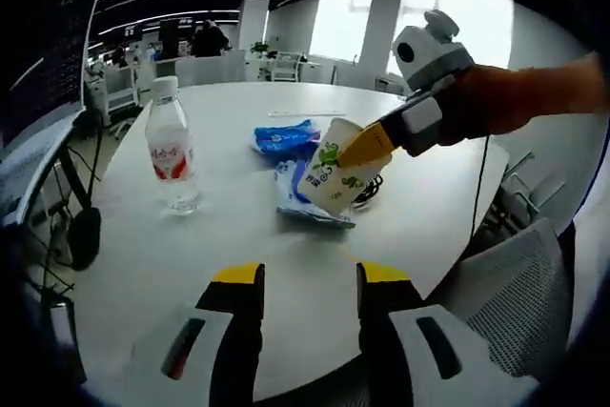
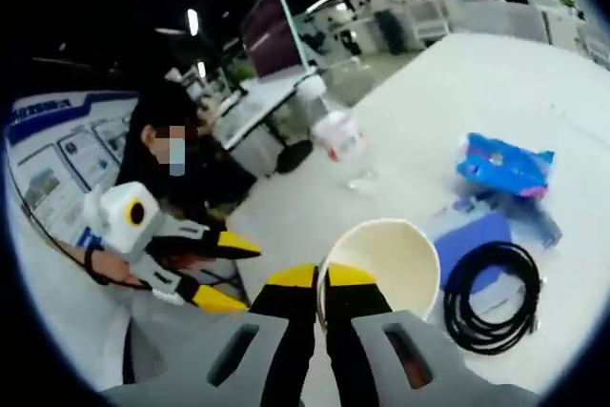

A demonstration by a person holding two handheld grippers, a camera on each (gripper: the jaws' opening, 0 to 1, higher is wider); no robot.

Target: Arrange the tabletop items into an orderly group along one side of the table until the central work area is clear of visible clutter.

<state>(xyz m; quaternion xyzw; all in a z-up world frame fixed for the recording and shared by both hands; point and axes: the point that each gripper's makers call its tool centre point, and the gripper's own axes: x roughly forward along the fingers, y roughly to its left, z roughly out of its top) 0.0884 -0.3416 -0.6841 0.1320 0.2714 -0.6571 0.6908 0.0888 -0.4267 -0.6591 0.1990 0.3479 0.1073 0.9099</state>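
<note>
My right gripper (image 2: 322, 278) is shut on the rim of a white paper cup (image 2: 381, 256) with a green print. In the left gripper view the cup (image 1: 335, 178) hangs tilted from the right gripper (image 1: 368, 147), just over a blue packet (image 1: 303, 199). A second blue packet (image 1: 284, 137) lies behind it. A coiled black cable (image 2: 491, 297) rests beside the cup, next to a flat blue pack (image 2: 477, 235) and a blue packet (image 2: 505, 164). A clear water bottle (image 1: 172, 150) with a red label stands upright to the left. My left gripper (image 1: 310, 278) stays open near the table's front edge, holding nothing.
The round white table (image 1: 219, 245) has bare room in front and at the back. A grey mesh chair (image 1: 519, 297) stands at the front right. The left gripper (image 2: 221, 272) hovers off the table edge, with a seated person (image 2: 167, 126) behind it. Desks and monitors fill the background.
</note>
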